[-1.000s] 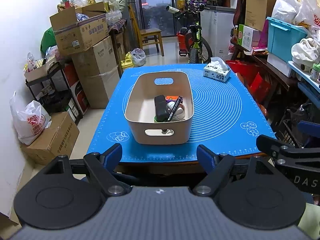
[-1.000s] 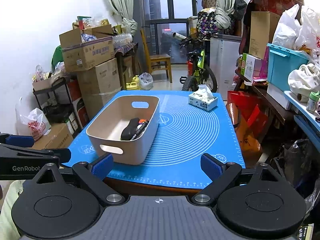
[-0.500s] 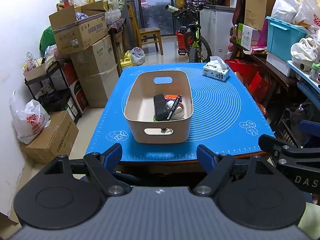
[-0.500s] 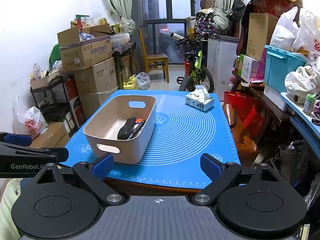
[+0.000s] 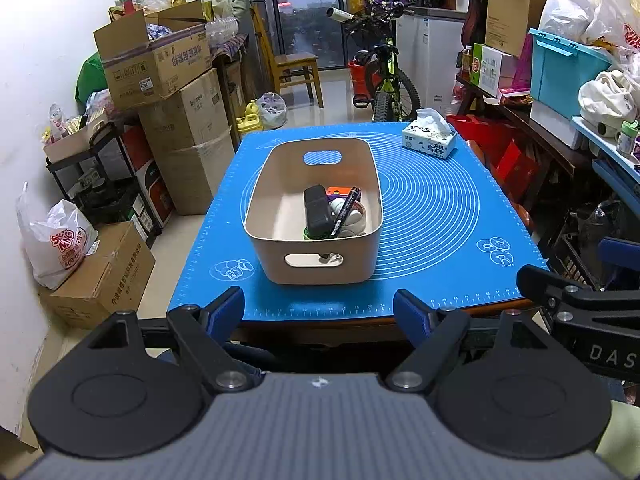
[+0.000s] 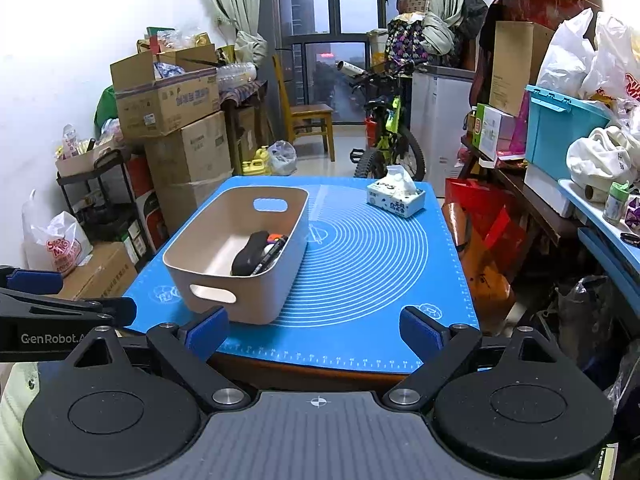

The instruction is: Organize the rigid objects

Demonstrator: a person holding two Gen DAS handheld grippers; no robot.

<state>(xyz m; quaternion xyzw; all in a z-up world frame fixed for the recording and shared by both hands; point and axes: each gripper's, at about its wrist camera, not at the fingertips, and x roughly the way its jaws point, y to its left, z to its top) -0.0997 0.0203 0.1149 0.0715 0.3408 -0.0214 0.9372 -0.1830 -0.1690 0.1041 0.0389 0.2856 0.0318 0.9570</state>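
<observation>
While both grippers hang back off near table edge, nothing held: left gripper (image 5: pixel 319 308) fingers apart, empty; right gripper (image 6: pixel 314 328) fingers apart, empty. Beige bin (image 5: pixel 280 216) on blue mat (image 5: pixel 432 208), left of centre, long axis running away from near edge, handle cutouts at near and far ends. Inside, piled at near-right corner: black case (image 5: pixel 317 213), marker (image 5: pixel 345 211) leaning across it, cap toward far end, long axis roughly along bin. White and orange bits underneath, unclear. Tissue box (image 5: pixel 429 141) at far right, well apart. Risk, judged: reaching into pile could topple marker; pushing a wall would likely slide light bin on mat.
</observation>
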